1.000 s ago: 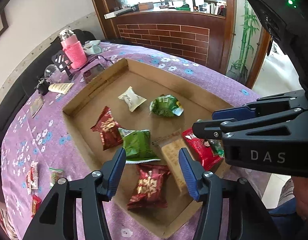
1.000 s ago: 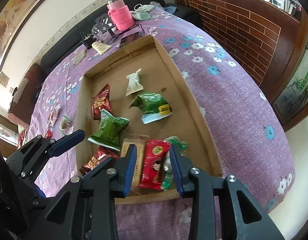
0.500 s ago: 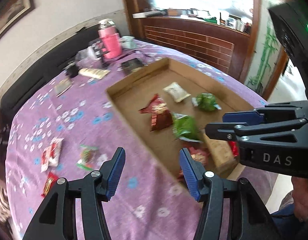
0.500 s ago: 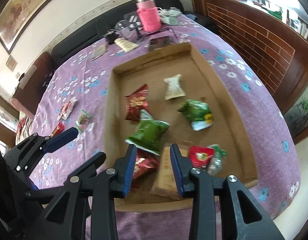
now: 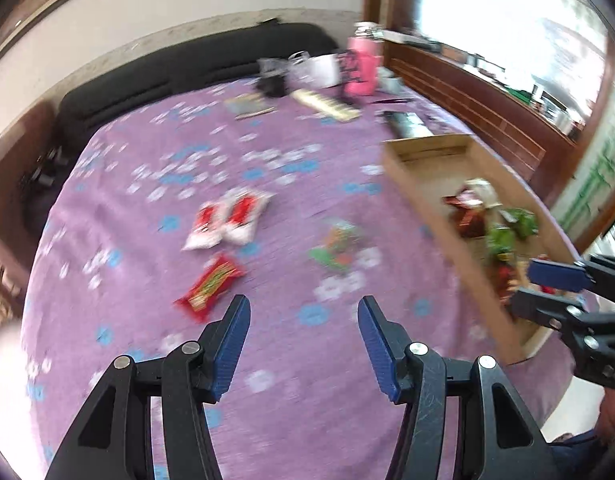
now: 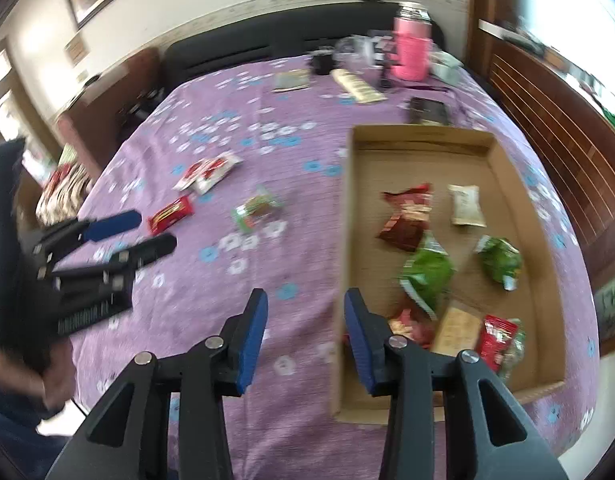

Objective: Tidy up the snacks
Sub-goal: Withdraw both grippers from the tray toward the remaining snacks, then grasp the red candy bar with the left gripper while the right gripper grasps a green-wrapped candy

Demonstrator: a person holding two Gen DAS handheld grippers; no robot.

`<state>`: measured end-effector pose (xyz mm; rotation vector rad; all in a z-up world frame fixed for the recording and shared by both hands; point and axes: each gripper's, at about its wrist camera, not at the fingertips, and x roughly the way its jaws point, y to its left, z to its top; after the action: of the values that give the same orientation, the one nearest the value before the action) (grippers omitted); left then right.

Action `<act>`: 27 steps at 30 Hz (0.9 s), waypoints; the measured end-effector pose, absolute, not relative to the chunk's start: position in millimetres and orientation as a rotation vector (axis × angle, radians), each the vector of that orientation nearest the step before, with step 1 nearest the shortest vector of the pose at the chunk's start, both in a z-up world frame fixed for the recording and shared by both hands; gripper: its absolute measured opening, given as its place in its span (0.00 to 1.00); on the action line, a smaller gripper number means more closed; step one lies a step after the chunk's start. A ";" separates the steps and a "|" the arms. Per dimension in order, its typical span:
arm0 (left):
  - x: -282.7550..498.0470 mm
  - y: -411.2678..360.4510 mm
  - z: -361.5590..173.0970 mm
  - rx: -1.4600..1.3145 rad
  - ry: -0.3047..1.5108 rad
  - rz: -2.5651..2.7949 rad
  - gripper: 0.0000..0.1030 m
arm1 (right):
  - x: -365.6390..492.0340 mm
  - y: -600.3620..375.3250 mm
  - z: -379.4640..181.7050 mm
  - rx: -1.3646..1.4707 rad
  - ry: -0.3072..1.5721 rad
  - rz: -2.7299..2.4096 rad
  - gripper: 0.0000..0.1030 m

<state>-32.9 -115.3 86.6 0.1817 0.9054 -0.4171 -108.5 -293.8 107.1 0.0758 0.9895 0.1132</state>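
Observation:
A shallow cardboard tray [image 6: 349, 216] [image 5: 411, 184] on the purple cloth holds several snack packets. Loose on the cloth left of it lie a red packet [image 5: 209, 286] [image 6: 170, 215], a white-and-red pair [image 5: 227, 222] [image 6: 207, 169] and a green packet [image 5: 337, 244] [image 6: 257, 209]. My left gripper [image 5: 303, 344] is open and empty above the cloth, just short of the red packet. My right gripper [image 6: 305, 340] is open and empty over the tray's left wall.
A pink flask [image 6: 411, 50], a black card holder [image 6: 427, 110], a paper strip [image 6: 357, 86] and small items stand at the table's far side. A black sofa [image 5: 179, 68] runs behind. A brick wall [image 6: 567, 128] is at the right.
Both grippers have swung left, from over the tray toward the loose packets on the cloth. Both stay open and empty. The views are motion-blurred.

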 end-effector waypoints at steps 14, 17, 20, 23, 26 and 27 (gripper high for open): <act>28.4 -50.7 70.3 0.234 0.938 -0.344 0.57 | -109.2 -263.0 92.4 0.024 1.047 0.126 0.39; 38.5 -56.8 62.3 0.278 0.945 -0.352 0.57 | -110.0 -267.8 91.0 0.032 1.055 0.104 0.39; 46.0 -68.4 52.3 0.299 0.958 -0.393 0.57 | -112.0 -273.8 89.7 0.043 1.062 0.082 0.39; 52.6 -81.2 40.7 0.333 0.972 -0.415 0.57 | -113.8 -277.2 89.5 0.049 1.063 0.067 0.39; 60.5 -86.8 32.1 0.330 0.994 -0.423 0.57 | -115.4 -278.5 89.0 0.051 1.065 0.061 0.39; 62.4 -87.7 30.2 0.324 0.993 -0.428 0.56 | -115.5 -278.3 88.7 0.051 1.066 0.062 0.39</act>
<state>62.4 -87.7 30.2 0.3244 0.9927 -0.4284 -115.5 -278.3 88.7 0.0510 1.0657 0.0616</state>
